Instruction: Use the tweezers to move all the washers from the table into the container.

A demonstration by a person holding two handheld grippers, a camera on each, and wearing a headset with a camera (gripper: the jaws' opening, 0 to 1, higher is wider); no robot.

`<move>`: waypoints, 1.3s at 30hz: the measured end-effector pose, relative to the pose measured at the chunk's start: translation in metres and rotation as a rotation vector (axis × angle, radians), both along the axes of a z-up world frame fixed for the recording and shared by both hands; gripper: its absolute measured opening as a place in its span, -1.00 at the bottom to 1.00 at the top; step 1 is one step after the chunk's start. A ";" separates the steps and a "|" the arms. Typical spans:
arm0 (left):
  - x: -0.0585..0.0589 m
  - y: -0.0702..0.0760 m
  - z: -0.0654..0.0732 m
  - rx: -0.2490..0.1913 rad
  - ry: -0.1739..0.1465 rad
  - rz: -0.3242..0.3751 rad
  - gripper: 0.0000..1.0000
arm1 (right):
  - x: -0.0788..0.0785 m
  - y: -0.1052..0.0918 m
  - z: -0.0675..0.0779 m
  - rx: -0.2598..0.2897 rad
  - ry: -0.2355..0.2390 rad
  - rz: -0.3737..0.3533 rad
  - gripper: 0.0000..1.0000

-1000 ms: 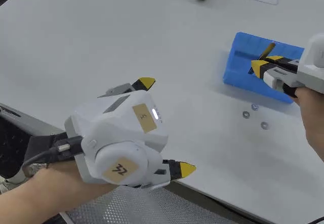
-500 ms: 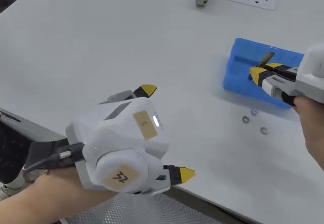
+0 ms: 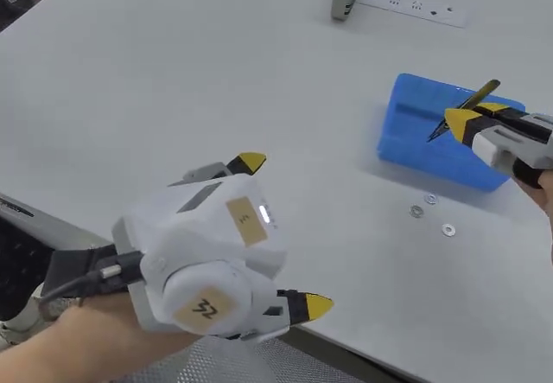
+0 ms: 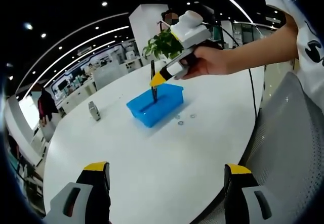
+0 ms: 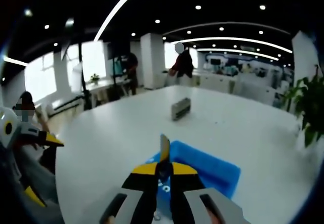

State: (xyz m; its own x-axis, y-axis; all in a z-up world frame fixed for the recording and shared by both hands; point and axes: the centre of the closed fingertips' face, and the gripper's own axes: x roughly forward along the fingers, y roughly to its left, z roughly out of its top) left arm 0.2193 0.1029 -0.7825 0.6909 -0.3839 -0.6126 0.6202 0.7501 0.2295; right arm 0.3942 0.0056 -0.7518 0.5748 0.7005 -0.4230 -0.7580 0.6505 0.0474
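3 washers (image 3: pixel 416 213) – tiny, flat, likely slippery; pinch by rim. Right gripper (image 3: pixel 462 124) clamped on tweezers (image 3: pixel 471 104) – left gripper (image 3: pixel 283 234) jaws apart, empty.

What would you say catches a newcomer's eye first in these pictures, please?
The blue container stands out at right, with the right claw shut on tweezers pointing into it. Three washers lie on the white table beside it; the left claw hangs open up front.
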 end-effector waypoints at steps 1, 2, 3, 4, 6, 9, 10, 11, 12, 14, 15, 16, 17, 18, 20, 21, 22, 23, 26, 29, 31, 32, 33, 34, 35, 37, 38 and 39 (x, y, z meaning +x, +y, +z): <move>0.000 0.000 0.000 -0.001 -0.002 0.000 0.91 | -0.004 -0.002 0.003 0.006 -0.003 -0.002 -0.91; 0.000 0.000 0.001 -0.001 -0.003 0.000 0.91 | -0.007 -0.003 0.004 0.009 -0.003 -0.003 -0.91; 0.000 0.000 0.000 0.001 -0.003 0.000 0.91 | -0.011 -0.004 0.005 0.013 -0.004 -0.004 -0.91; 0.000 0.000 0.001 0.002 -0.004 0.000 0.91 | -0.013 -0.005 0.006 0.012 -0.005 -0.004 -0.91; 0.000 0.000 0.001 0.001 -0.005 0.001 0.91 | -0.019 -0.007 0.006 0.004 -0.008 0.000 -0.91; 0.000 0.000 0.001 0.001 -0.007 0.000 0.91 | -0.024 -0.012 0.001 -0.013 -0.012 -0.019 -0.91; 0.000 0.000 0.001 -0.001 -0.008 0.000 0.91 | -0.026 -0.014 0.000 -0.014 -0.012 -0.024 -0.91; 0.000 0.000 0.002 -0.001 -0.010 0.000 0.91 | -0.028 -0.014 -0.001 -0.011 -0.008 -0.028 -0.91; 0.000 0.000 0.002 -0.001 -0.013 0.000 0.91 | -0.031 -0.015 -0.003 -0.009 0.005 -0.033 -0.91; 0.001 0.001 0.003 0.002 -0.020 0.002 0.91 | -0.035 -0.015 -0.005 -0.008 0.009 -0.033 -0.91; 0.001 0.001 0.004 -0.001 -0.023 0.004 0.91 | -0.037 -0.015 -0.007 -0.010 0.016 -0.033 -0.91; 0.001 0.001 0.005 -0.005 -0.024 0.005 0.91 | -0.041 -0.014 -0.010 -0.010 0.027 -0.027 -0.91; 0.001 0.001 0.005 -0.007 -0.024 0.006 0.91 | -0.044 -0.014 -0.013 -0.010 0.039 -0.023 -0.91; 0.001 0.001 0.004 -0.005 -0.023 0.005 0.90 | -0.046 -0.013 -0.017 -0.012 0.049 -0.022 -0.91; 0.001 0.000 0.004 -0.003 -0.023 0.001 0.90 | -0.052 -0.011 -0.028 -0.028 0.078 -0.001 -0.91; 0.001 0.000 0.004 -0.003 -0.023 -0.001 0.91 | -0.053 -0.012 -0.034 -0.034 0.086 -0.004 -0.91; 0.001 0.000 0.004 -0.001 -0.023 -0.004 0.91 | -0.054 -0.012 -0.038 -0.040 0.088 -0.003 -0.91; 0.000 0.000 0.004 0.000 -0.022 -0.005 0.91 | -0.056 -0.012 -0.043 -0.047 0.096 0.000 -0.91; 0.000 0.000 0.003 0.002 -0.018 -0.004 0.90 | -0.057 -0.014 -0.051 -0.047 0.114 -0.007 -0.91; 0.001 0.000 0.002 0.003 -0.017 -0.003 0.90 | -0.055 -0.014 -0.054 -0.055 0.119 -0.010 -0.91; 0.000 0.000 0.002 0.005 -0.013 -0.004 0.90 | -0.054 -0.013 -0.054 -0.045 0.126 -0.010 -0.91; 0.000 0.000 0.001 0.007 -0.013 -0.006 0.90 | -0.054 -0.013 -0.055 -0.042 0.130 -0.010 -0.91; 0.000 0.000 0.001 0.009 -0.014 -0.006 0.90 | -0.054 -0.012 -0.055 -0.041 0.132 -0.010 -0.91; 0.000 0.000 0.001 0.009 -0.012 -0.007 0.90 | -0.054 -0.011 -0.056 -0.042 0.137 -0.008 -0.91; 0.000 0.000 0.001 0.010 -0.010 -0.007 0.90 | -0.055 -0.011 -0.057 -0.049 0.138 -0.004 -0.91; 0.000 0.000 0.001 0.012 -0.012 -0.005 0.90 | -0.056 -0.010 -0.057 -0.063 0.113 0.004 -0.91; 0.000 0.000 0.001 0.012 -0.012 -0.005 0.89 | -0.057 -0.011 -0.058 -0.070 0.113 0.004 -0.91; 0.000 0.001 0.000 0.014 -0.009 -0.004 0.89 | -0.055 -0.011 -0.058 -0.072 0.108 0.002 -0.91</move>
